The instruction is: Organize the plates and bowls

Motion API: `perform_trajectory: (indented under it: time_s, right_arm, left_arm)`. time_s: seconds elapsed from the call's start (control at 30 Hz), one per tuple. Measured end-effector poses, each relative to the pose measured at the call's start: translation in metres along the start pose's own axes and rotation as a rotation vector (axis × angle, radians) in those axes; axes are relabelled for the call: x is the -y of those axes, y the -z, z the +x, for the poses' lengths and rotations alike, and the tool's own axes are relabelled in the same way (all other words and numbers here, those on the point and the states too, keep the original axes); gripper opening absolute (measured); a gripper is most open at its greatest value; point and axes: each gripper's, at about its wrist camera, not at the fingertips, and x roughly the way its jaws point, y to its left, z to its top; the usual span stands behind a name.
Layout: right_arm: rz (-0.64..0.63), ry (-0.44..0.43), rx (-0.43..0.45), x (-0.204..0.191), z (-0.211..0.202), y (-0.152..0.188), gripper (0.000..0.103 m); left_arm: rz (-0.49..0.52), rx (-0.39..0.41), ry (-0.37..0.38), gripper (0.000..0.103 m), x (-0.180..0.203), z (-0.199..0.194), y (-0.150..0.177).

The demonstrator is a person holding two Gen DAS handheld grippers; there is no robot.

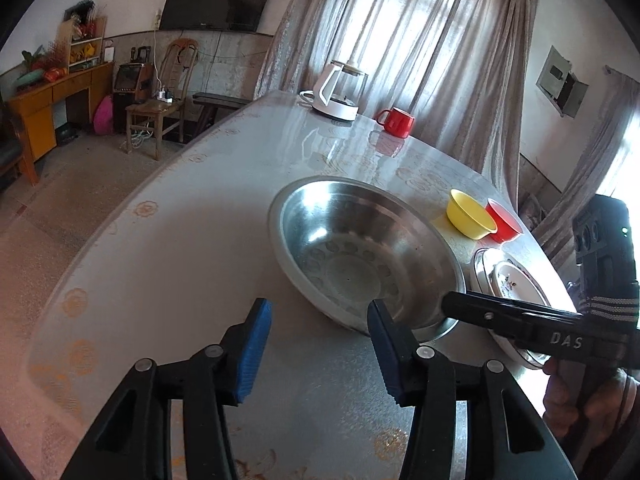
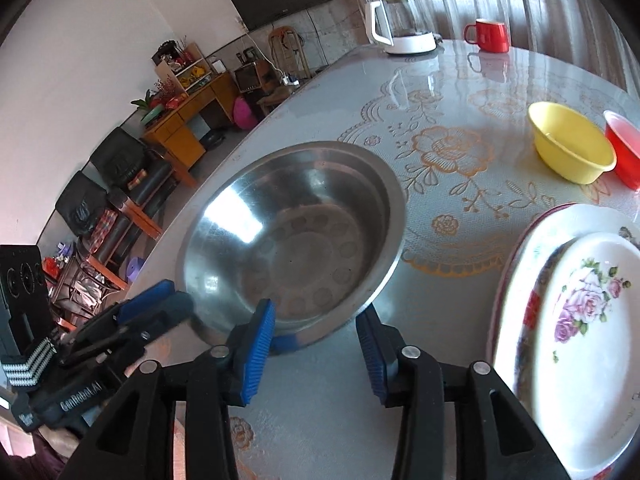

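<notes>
Bench (image 2: 460, 92) carries everything unsorted: we judge stacking barely begun. Steel basin (image 2: 288, 236) sits mid-bench, empty; flowered plates (image 2: 580, 320) nested beside it; yellow bowl (image 2: 568, 148) touching red bowl (image 2: 624, 152). Left hand-held gripper (image 1: 318, 348) and right hand-held gripper (image 2: 316, 352) both gape wide at the basin's near rim, holding nothing.
</notes>
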Motion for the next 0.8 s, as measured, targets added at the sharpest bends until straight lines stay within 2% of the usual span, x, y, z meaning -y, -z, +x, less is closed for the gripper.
perform_trajectory:
  time_s: [0.23, 0.43, 0.7, 0.8]
  right_arm:
    - [0.024, -0.022, 0.098, 0.023, -0.039, 0.009, 0.047]
    - [0.177, 0.043, 0.197, 0.088, -0.072, 0.003, 0.049]
    - [0.387, 0.077, 0.273, 0.167, -0.091, -0.019, 0.049]
    - [0.437, 0.095, 0.278, 0.189, -0.087, -0.03, 0.049]
  left_arm:
    - [-0.017, 0.022, -0.011, 0.055, 0.003, -0.005, -0.018]
    - [0.033, 0.001, 0.014, 0.055, 0.043, 0.015, -0.048]
    - [0.047, -0.121, 0.112, 0.057, 0.111, 0.076, -0.091]
    - [0.065, -0.154, 0.14, 0.065, 0.137, 0.099, -0.104]
